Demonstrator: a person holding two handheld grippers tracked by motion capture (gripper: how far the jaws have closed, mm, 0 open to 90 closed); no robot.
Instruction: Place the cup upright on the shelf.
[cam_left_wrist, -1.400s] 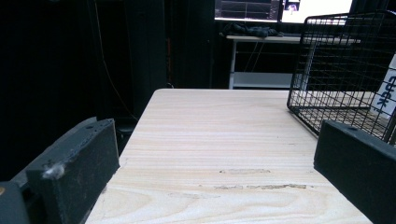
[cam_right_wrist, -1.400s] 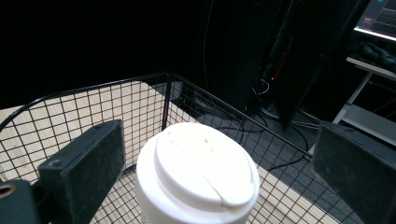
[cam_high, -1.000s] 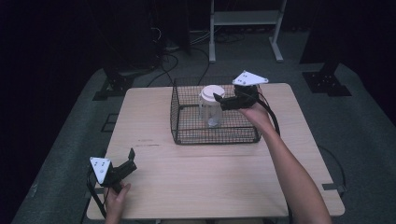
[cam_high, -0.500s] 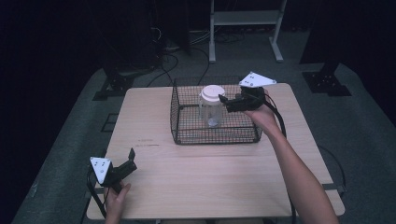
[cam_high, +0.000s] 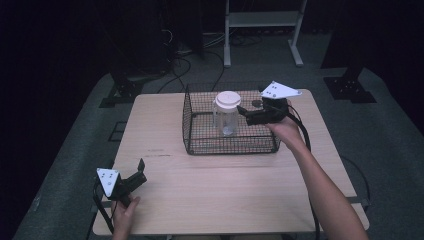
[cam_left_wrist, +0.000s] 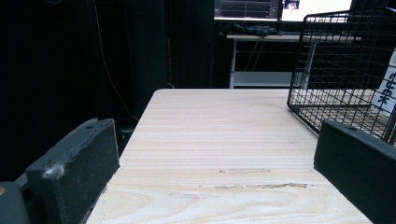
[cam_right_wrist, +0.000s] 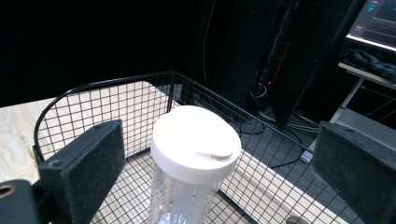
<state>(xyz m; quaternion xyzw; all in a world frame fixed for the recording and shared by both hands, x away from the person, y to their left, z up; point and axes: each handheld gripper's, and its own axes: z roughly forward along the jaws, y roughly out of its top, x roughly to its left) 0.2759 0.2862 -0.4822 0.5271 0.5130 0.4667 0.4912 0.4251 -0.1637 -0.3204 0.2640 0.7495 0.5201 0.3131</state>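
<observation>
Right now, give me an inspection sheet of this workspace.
Surface: pale wooden table, faint scuffs.
Job's things: clear plastic jar with white lid upright inside black wire basket.
Clutter: nothing seen.
Grippers: right gripper open, above the basket beside the jar lid, holding nothing; left gripper open at the table's near left corner.
Cables: black cable trails from the right gripper along the forearm.
Surroundings: dark room, white shelf frame, floor cables.
</observation>
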